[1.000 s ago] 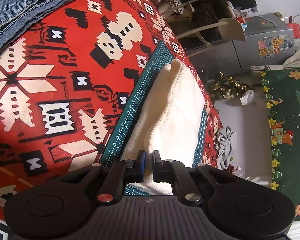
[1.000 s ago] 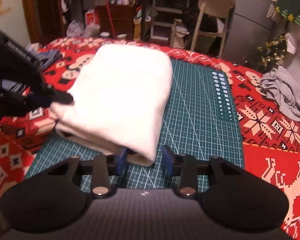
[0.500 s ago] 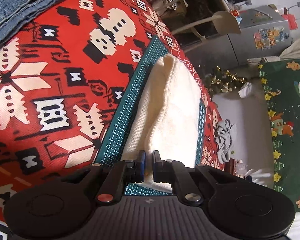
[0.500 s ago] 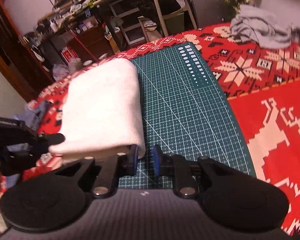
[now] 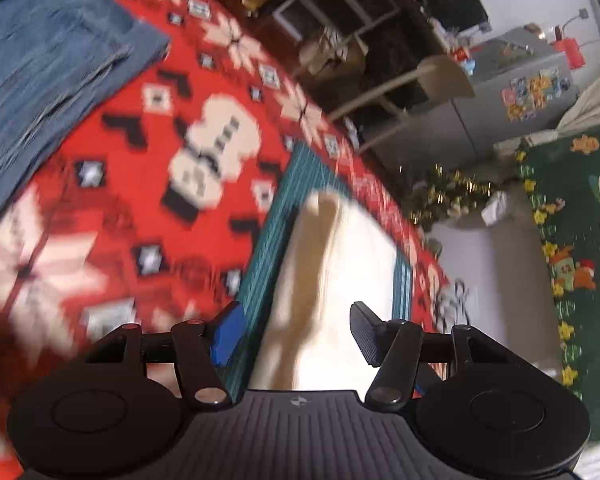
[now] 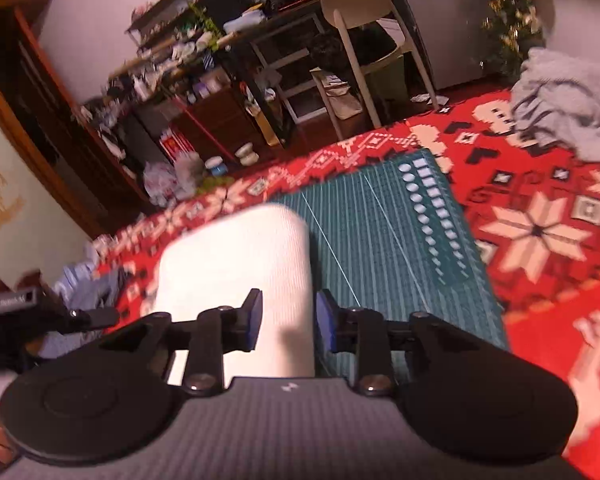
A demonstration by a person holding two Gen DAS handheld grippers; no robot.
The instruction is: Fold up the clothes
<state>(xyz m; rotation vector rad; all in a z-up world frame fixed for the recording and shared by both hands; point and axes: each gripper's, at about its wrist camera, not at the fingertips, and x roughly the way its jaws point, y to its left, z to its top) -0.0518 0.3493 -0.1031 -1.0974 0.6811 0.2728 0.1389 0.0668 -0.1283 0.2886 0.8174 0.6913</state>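
Note:
A folded white garment (image 5: 340, 272) lies on a green cutting mat (image 5: 276, 216) over a red patterned cloth. My left gripper (image 5: 296, 332) is open, its fingers spread on either side of the garment's near edge, holding nothing. In the right wrist view the same white garment (image 6: 236, 256) rests on the mat (image 6: 384, 232). My right gripper (image 6: 288, 320) is open, its pads on either side of the garment's near right corner, not pressing it. The left gripper's body (image 6: 16, 316) shows at the left edge of that view.
Folded blue jeans (image 5: 40, 60) lie on the red cloth (image 5: 112, 184) at the far left. A crumpled grey garment (image 6: 560, 112) sits at the far right of the cloth. A chair (image 6: 364, 28) and cluttered shelves (image 6: 204, 72) stand beyond the table.
Both grippers have opened and let go of the white garment, which now rests folded on the mat. Both cameras have pulled back and tilted; the views are blurred by motion.

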